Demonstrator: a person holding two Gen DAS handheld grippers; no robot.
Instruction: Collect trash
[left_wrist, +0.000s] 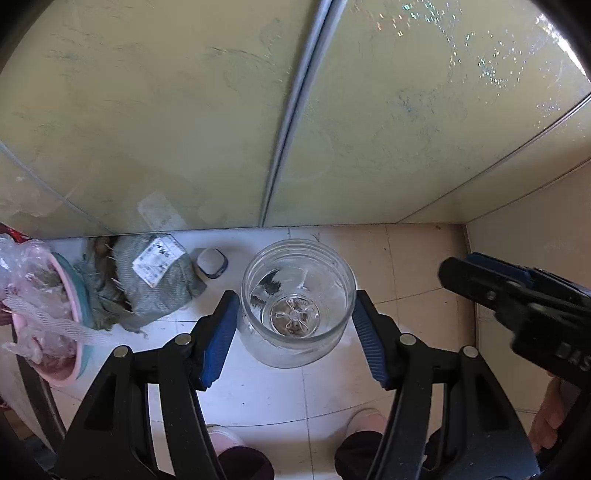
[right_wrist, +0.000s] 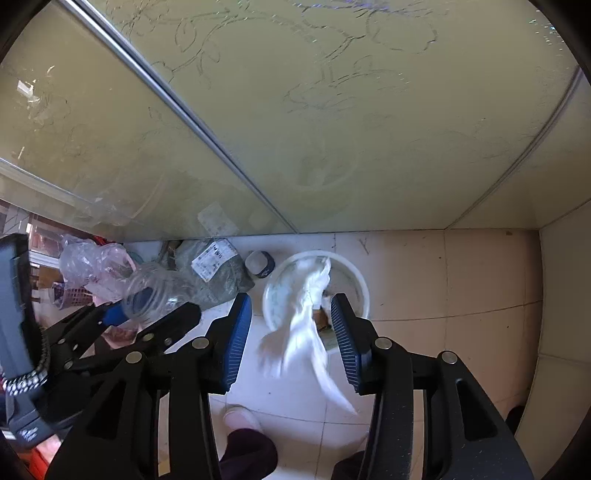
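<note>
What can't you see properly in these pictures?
- Blurred white tissue between the right gripper pads, right wrist view: motion blur hides its shape.
- White round bin: the tissue covers its contents.
- Clear plastic jar between the left gripper pads, left wrist view: actual contact unclear.
- Grey woven sack's label: too small.

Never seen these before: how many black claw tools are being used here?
2. The left gripper clamps a clear jar; the right gripper stands open above a white bin, white paper between its fingers.
</note>
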